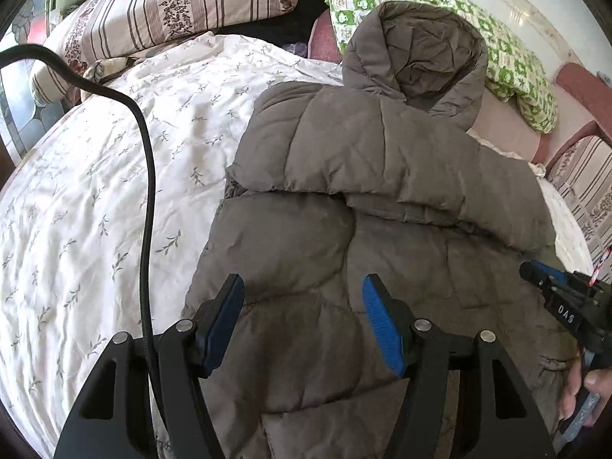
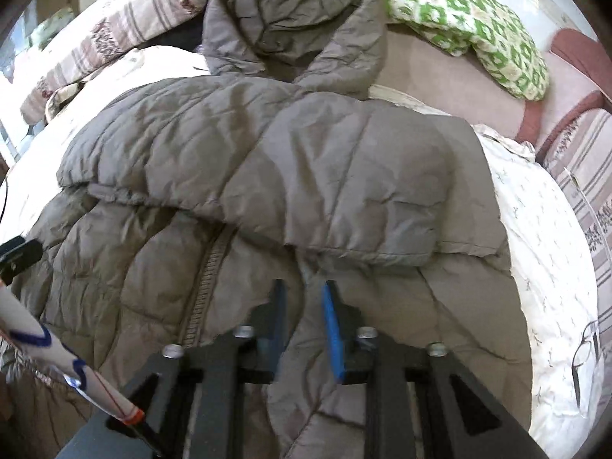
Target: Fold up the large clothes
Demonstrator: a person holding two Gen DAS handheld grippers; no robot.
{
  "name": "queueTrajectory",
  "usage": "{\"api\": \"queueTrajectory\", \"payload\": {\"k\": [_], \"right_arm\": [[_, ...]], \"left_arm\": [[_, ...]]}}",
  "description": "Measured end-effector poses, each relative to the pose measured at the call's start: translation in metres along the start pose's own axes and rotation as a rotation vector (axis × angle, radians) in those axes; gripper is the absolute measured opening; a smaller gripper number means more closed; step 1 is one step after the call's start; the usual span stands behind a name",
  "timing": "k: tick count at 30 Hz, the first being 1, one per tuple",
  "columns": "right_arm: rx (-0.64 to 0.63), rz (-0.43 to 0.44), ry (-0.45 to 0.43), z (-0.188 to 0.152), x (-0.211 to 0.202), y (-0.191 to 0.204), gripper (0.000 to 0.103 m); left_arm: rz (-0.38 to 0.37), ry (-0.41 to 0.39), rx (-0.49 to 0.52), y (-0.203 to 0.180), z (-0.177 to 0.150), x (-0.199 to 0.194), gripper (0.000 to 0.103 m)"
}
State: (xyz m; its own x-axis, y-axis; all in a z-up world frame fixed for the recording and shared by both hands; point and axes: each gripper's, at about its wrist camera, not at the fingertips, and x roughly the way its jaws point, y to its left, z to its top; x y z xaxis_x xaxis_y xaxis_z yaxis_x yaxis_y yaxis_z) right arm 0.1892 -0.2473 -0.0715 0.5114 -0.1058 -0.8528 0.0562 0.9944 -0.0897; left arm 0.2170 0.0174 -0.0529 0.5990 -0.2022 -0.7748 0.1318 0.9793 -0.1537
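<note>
- Jacket (image 1: 367, 199): a grey-brown padded, hooded one lies face up on the white leaf-print bedspread (image 1: 95, 191), hood (image 1: 417, 57) toward the pillows; both sleeves are folded across the chest, so the side folds look done.
- Right gripper (image 2: 304, 306): its blue pads (image 2: 332, 329) stand narrow, with a ridge of the jacket's lower front pinched between them (the fabric rises straight up through the gap). In the left wrist view it shows only as a dark body at the jacket's right edge, the person's hand (image 1: 577, 386) around its handle.
- Left gripper (image 1: 304, 306): jaws about half open, hovering over the lower left of the jacket with nothing between the pads; I cannot tell whether the tips touch the cloth.
- Step in hand, as I judge it: taking hold of the hem end to fold the bottom up over the sleeves.
- Next move calls for the left gripper to close on a matching bunch of fabric, then both to lift together and carry the lower part toward the hood, keeping the sleeves undisturbed.
- Black cable (image 1: 147, 206) trails across the bedspread, clear of the jacket.
</note>
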Motion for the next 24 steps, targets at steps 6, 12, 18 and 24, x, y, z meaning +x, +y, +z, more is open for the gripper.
{"api": "queueTrajectory", "payload": {"k": [6, 12, 18, 24], "right_arm": [[-0.045, -0.016, -0.077, 0.002, -0.018, 0.013, 0.001], [-0.063, -0.031, -0.107, 0.002, -0.025, 0.020, 0.002], [-0.071, -0.051, -0.135, 0.000, -0.033, 0.021, 0.060], [-0.060, -0.066, -0.154, 0.001, -0.039, 0.016, 0.061]], "left_arm": [[-0.009, -0.023, 0.032, -0.006, -0.001, -0.002, 0.063], [-0.015, -0.032, 0.041, -0.008, -0.001, -0.004, 0.063], [-0.025, -0.040, 0.041, -0.009, 0.000, -0.005, 0.063], [-0.024, -0.066, 0.049, -0.017, 0.005, -0.010, 0.065]]}}
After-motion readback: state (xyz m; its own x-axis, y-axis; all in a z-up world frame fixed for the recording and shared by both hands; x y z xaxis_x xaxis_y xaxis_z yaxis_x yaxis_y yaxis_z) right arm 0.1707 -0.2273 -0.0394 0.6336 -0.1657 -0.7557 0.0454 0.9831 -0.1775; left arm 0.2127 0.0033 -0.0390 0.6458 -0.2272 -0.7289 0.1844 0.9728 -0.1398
